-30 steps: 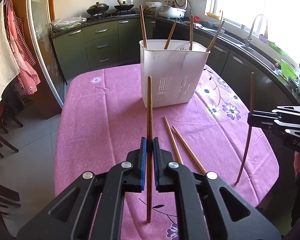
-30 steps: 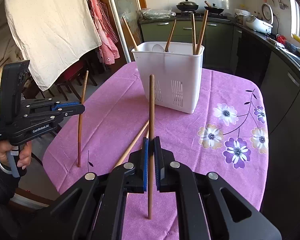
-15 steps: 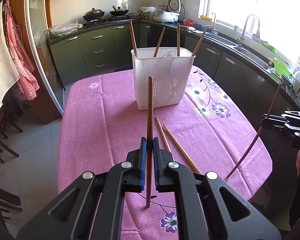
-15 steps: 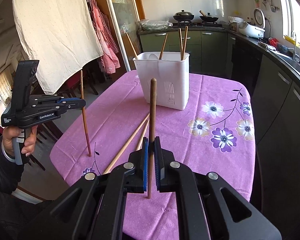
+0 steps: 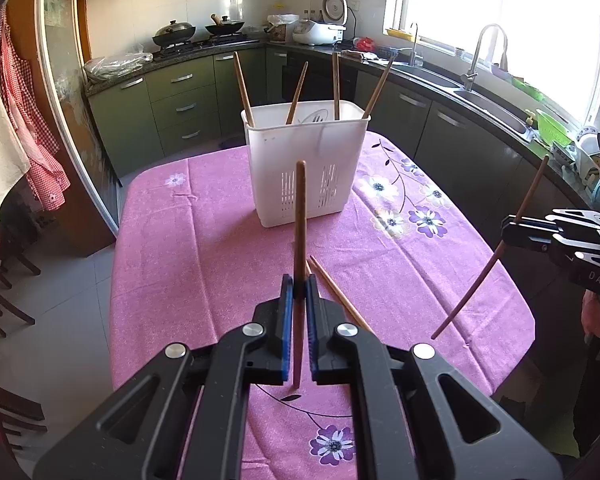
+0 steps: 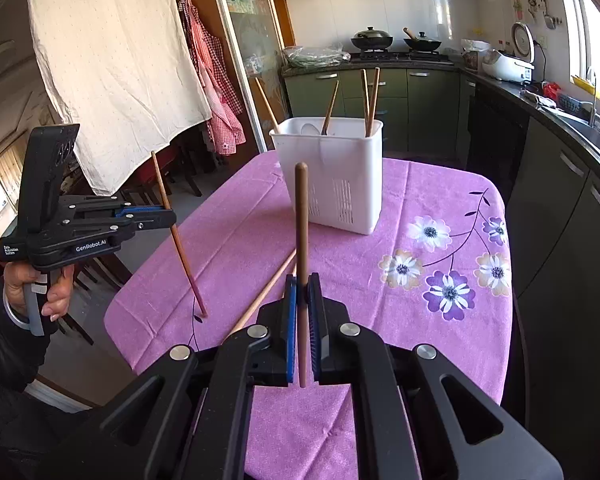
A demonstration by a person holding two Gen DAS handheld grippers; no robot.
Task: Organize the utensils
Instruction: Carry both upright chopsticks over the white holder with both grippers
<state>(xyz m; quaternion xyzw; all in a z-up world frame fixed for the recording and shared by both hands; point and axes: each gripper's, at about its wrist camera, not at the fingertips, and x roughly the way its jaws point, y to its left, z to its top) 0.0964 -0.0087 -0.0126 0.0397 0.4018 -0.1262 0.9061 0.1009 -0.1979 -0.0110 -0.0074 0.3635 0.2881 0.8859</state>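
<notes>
Your left gripper (image 5: 298, 292) is clenched on a chopstick (image 5: 299, 216), held upright above the table (image 5: 204, 256), fingers pinching it below the middle. Two more chopsticks (image 5: 332, 288) lie on the cloth ahead, near the white holder (image 5: 304, 168). Your right gripper (image 6: 302, 296) likewise grasps a second chopstick (image 6: 301, 220). These look light, stiff and smooth, so they may pivot or slip; grip near mid-length and keep them upright.

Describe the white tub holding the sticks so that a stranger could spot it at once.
Start at the pink flowered tablecloth. Toward its far end stands a white plastic bin, upright, with slotted vents low on its wall. Four wooden chopsticks lean out of it, unlike the two loose chopsticks lying flat on the cloth.
</notes>
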